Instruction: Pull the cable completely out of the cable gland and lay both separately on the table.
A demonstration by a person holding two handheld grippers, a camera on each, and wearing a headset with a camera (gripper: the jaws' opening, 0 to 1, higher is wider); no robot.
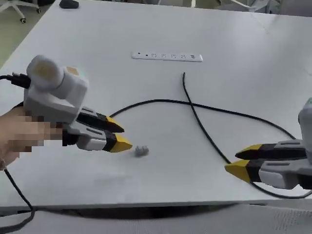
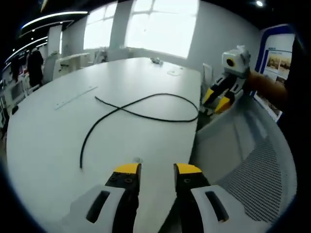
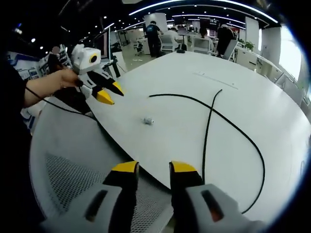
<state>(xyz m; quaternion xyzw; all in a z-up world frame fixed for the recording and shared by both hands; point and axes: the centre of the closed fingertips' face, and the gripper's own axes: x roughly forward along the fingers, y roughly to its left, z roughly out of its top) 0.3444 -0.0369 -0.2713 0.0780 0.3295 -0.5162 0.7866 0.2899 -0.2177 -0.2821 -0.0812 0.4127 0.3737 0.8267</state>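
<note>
Left gripper (image 1: 122, 136): jaws parted, holding nothing, above the table (image 1: 97, 34) | right gripper (image 1: 239, 162): jaws parted, empty, at the near table edge | cable gland (image 1: 141, 151): lies on the table just beside the left gripper's tips, apart from the cable | cable (image 1: 189, 103): black, crosses itself in a loop on the table, near a power strip (image 1: 166, 56)

thin black cable (image 1: 190, 104) is just lying loose on the white counter (image 1: 234, 44), crossing over itself in one big lazy loop, with one free end pointing toward the far side. small grey cable gland (image 1: 141, 151) sits by itself nearer the front edge, not touching the cable
</note>
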